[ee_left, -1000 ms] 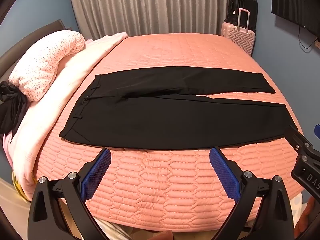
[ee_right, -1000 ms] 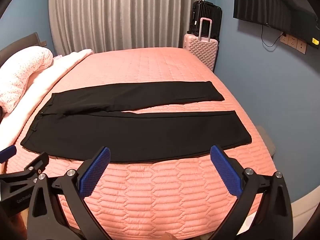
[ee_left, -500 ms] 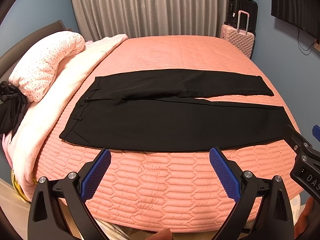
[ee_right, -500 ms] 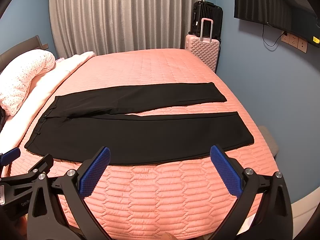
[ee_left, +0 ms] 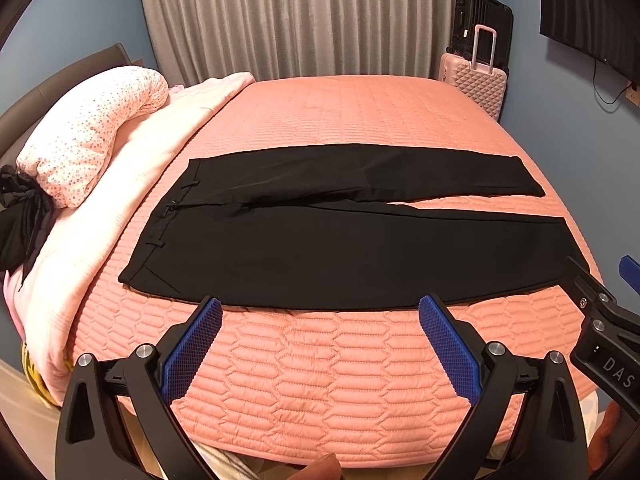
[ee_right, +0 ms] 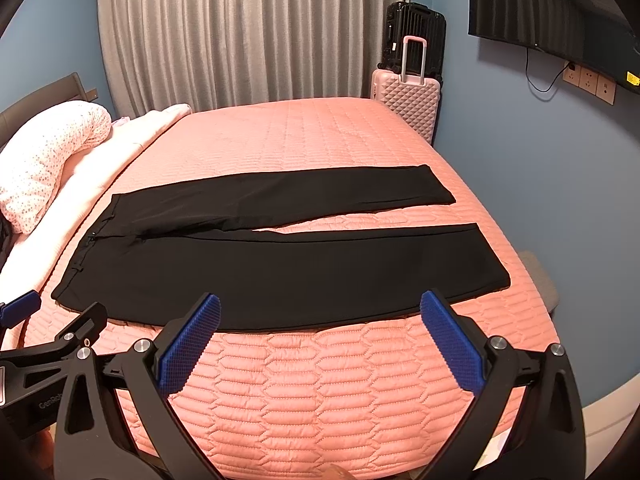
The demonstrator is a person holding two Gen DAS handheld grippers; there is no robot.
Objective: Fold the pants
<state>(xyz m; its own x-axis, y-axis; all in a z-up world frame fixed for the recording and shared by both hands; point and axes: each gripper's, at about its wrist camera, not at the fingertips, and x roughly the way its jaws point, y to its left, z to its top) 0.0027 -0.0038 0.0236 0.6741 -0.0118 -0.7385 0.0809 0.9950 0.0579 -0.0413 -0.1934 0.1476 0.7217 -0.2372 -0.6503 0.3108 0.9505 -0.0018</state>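
I see black pants (ee_left: 340,248) lying flat on a big pink bed (ee_left: 340,128). The waist is on the left side and the two legs stretch out to the right, with a small gap between them near the ends. My left gripper (ee_left: 320,312) hangs in the air just in front of the near edge of the pants. Its two blue fingers (ee_left: 192,344) are spread wide apart and hold nothing. My right gripper (ee_right: 320,312) hangs in front of the near leg too, more toward the leg ends. Its blue fingers (ee_right: 452,344) are also wide apart and hold nothing. A spotty pink pillow (ee_left: 88,144) sits at the left end of the bed. A pink suitcase (ee_right: 408,96) stands by the gray curtain (ee_right: 248,32).
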